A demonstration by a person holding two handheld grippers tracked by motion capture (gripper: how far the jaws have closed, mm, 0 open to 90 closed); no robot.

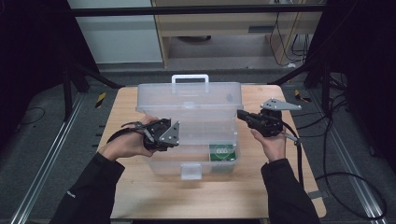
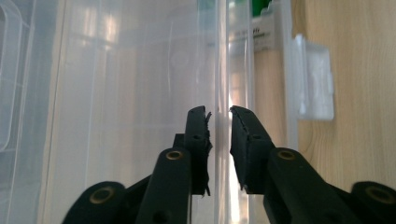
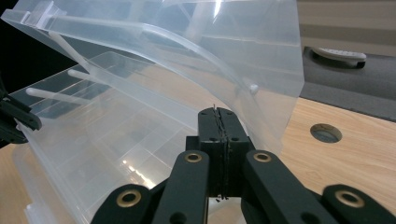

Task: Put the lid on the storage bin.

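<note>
Clear plastic box (image 1: 196, 140) sits half-lidded on the table (image 1: 261, 191); left gripper (image 2: 218, 116) apparently straddles its wall, jaws parted; right gripper (image 3: 218, 113) clenched empty.

Clear plastic box (image 1: 187, 135) sits mid-table, its handled lid (image 1: 189, 98) raised, half open.

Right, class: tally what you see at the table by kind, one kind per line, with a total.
Clear plastic box with raised lid: 1
Green packet inside the box: 1
Handheld grippers, left gripper and right gripper: 2
Wooden table: 1
Total: 5
</note>
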